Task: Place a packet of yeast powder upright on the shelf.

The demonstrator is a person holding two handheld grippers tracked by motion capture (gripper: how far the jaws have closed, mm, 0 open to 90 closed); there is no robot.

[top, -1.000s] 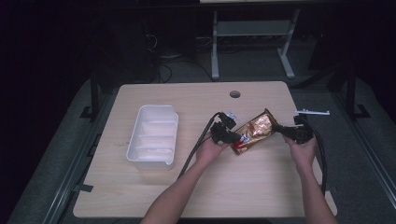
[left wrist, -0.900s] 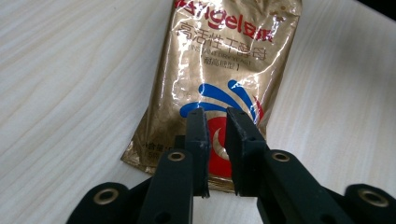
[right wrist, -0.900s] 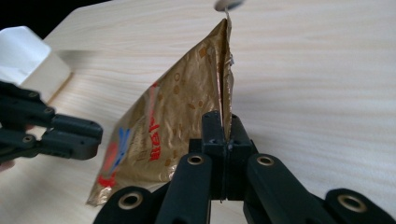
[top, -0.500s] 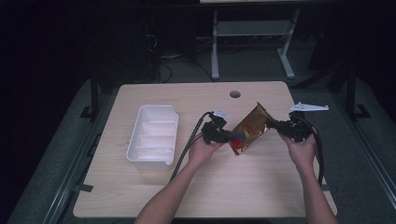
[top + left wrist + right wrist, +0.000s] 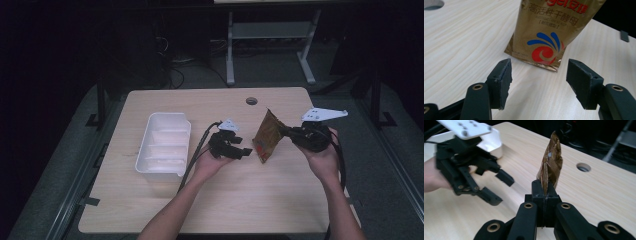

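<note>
Table point(image 5: 150, 210): pale wood in a dark room; bare stretch nearer the person than both grippers.
Right gripper point(image 5: 545, 195): clenched on gold pouch point(image 5: 265, 135).
Left gripper point(image 5: 539, 82): released, pouch just ahead.

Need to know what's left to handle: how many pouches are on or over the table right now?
1. The gold pouch hangs edge-up in the shut right gripper, right of the white tray; nothing visible inside the tray.

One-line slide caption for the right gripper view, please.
Right gripper pinches the edge of a gold foil packet above the wooden table, with the open left gripper facing it.
</note>
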